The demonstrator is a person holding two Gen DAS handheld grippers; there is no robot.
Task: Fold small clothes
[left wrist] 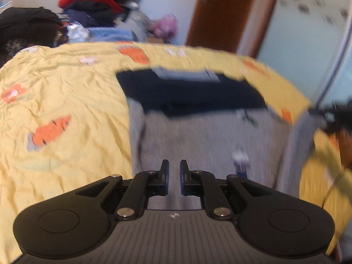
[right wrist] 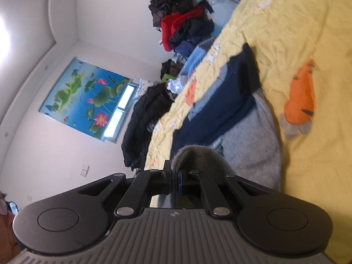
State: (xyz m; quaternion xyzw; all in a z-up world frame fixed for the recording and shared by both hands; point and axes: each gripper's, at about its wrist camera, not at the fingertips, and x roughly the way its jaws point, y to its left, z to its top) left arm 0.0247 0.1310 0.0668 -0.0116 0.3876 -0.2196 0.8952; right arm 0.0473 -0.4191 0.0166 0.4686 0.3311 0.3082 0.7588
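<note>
The left gripper [left wrist: 174, 177] hovers level over the grey garment [left wrist: 198, 136] on the yellow bedsheet [left wrist: 66, 101], its jaws released with a narrow gap and nothing between them. The right gripper [right wrist: 174, 181] is rolled sideways, jaws clenched on a fold of the garment's [right wrist: 248, 145] edge, lifted off the bedsheet [right wrist: 308, 158]. A navy piece [right wrist: 222, 101] lies just beyond the garment.

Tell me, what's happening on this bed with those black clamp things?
A person is folding a small grey and navy garment on a yellow carrot-print bedsheet, with a clamp tool in each hand. The right gripper is shut on a bunched grey edge of the garment. The left gripper hangs over the grey part, slightly open and holding nothing. A clothes pile lies beyond.
</note>
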